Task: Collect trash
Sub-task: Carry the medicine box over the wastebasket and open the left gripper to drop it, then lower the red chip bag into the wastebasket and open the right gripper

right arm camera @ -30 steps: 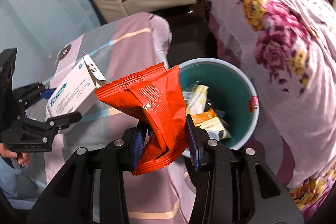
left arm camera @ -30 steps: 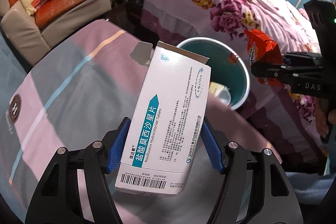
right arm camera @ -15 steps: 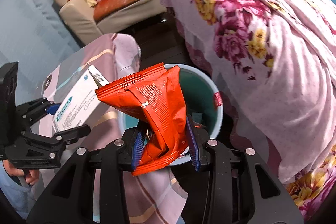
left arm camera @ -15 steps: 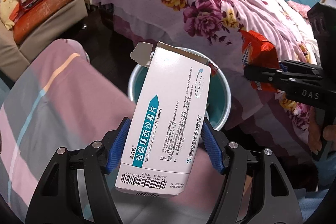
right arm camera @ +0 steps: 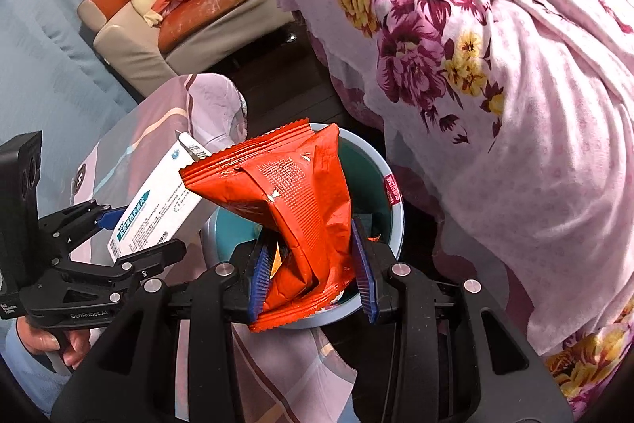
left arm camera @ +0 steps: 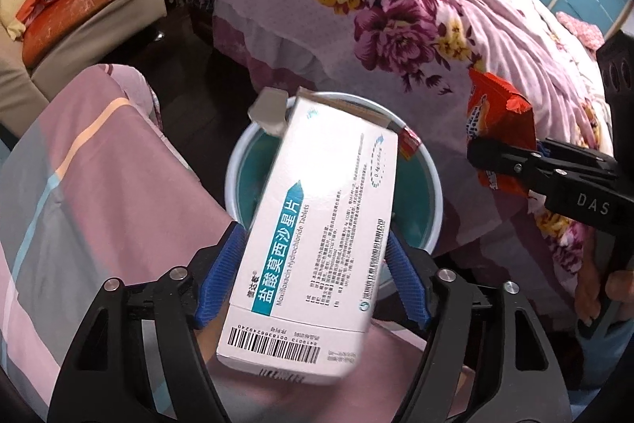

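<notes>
You have both pieces of trash in hand over the bin: your left gripper [left arm camera: 313, 288] is clamped on the white medicine box [left arm camera: 317, 236], its blue pads pressed against the box's two long sides, and your right gripper [right arm camera: 311, 276] is pinched shut on the crumpled orange snack wrapper [right arm camera: 293, 209]. The teal trash bin [left arm camera: 432, 185] sits on the dark floor between the striped pink cover [left arm camera: 99, 185] on the left and the floral bedspread [right arm camera: 495, 86] on the right, and it already seems to hold some wrappers. The step in hand looks like the drop. Centre each item above the bin's mouth before you let go; the box is tilted with its open flap toward the far rim, so bring it a little further in and lower, lest it tip over the edge when released. The wrapper is light and may cling to a pad or drift, so open wide and low. Keep the two grippers apart, releasing one at a time.
</notes>
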The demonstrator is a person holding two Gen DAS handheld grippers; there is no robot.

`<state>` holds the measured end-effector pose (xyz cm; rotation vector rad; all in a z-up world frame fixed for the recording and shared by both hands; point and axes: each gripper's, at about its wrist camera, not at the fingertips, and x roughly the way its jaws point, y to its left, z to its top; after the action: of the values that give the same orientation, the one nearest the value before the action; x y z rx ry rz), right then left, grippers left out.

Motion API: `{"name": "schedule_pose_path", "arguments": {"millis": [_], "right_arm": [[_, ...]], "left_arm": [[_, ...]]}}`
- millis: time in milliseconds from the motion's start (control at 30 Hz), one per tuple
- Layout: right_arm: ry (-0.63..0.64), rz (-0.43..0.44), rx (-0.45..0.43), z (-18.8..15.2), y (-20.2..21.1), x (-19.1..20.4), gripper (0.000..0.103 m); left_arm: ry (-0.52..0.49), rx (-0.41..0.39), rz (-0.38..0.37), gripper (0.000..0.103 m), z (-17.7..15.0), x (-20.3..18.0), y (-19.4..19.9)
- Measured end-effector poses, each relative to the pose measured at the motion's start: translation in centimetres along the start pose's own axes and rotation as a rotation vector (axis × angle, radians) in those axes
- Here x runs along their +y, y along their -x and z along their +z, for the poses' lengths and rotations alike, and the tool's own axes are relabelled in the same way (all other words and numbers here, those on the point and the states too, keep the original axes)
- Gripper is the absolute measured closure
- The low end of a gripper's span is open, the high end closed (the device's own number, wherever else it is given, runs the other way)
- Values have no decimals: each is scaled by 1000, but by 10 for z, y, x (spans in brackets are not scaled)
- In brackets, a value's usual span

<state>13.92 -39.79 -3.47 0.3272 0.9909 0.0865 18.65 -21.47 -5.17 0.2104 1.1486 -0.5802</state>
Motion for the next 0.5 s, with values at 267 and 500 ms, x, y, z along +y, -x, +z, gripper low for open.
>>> {"name": "schedule_pose_path", "arguments": {"millis": [267, 500], "right_arm": [[-2, 0, 10, 4, -7, 3, 67], [5, 0, 23, 5, -13, 9, 67]], "left_arm": [[40, -10, 13, 20, 1, 8, 0], [86, -17, 29, 12, -6, 18, 9]]}}
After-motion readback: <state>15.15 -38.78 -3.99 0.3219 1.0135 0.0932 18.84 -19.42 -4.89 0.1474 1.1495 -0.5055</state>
